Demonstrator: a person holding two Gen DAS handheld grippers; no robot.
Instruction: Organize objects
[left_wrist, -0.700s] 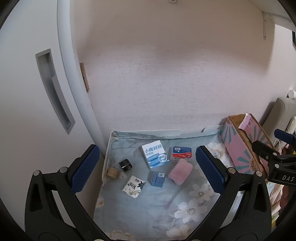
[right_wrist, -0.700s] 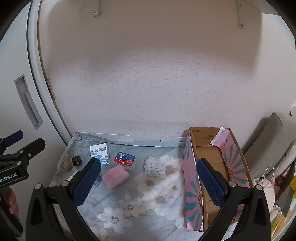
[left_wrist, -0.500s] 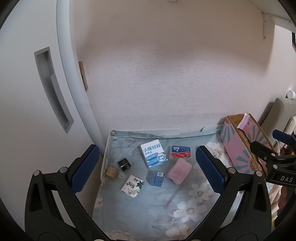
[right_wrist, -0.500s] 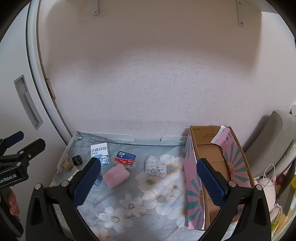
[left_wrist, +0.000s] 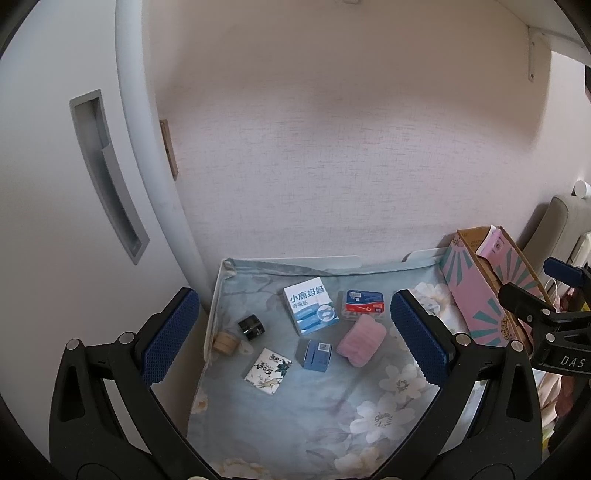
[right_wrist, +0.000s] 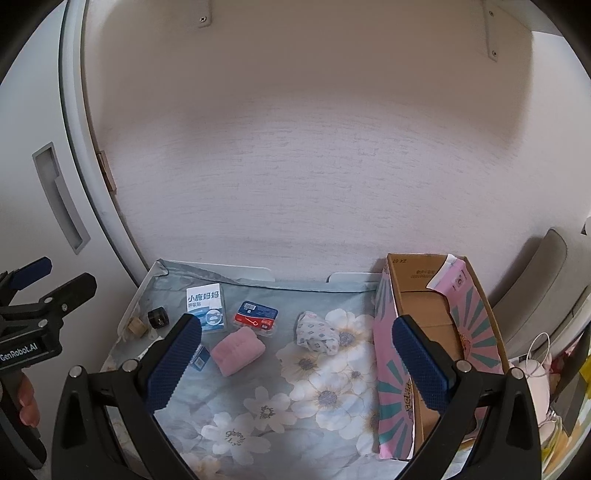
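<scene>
I am holding both tools above the flowered cloth (right_wrist: 317, 398) and nothing is being gripped yet. The left gripper (left_wrist: 295, 336) is standing wide, its blue pads framing the scatter of small things with only air between them. The right gripper (right_wrist: 297, 358) is spread just as wide and is also carrying nothing.

As I am judging it, the sorting is barely beginning. The cardboard box (right_wrist: 424, 306) at the right edge of the cloth is lying open and, as far as I am seeing into it, holding nothing but its own loose pink flap; its near end is hidden behind my right finger, so I cannot vouch for that part.

Everything else is still lying out on the cloth:
- the white and blue box (left_wrist: 310, 306) near the back, with the red and blue packet (left_wrist: 364, 304) just beside it;
- the pink folded cloth (left_wrist: 362, 339) in front of that packet;
- the small blue box (left_wrist: 316, 354) and the printed card pack (left_wrist: 267, 371) nearer to me;
- the black jar (left_wrist: 252, 326) and the tan roll (left_wrist: 225, 341) by the left edge;
- the patterned bundle (right_wrist: 317, 332), sitting alone between the pink cloth and the cardboard box.

So all of these items are waiting to be moved, and I am guessing the box is where they belong.
</scene>
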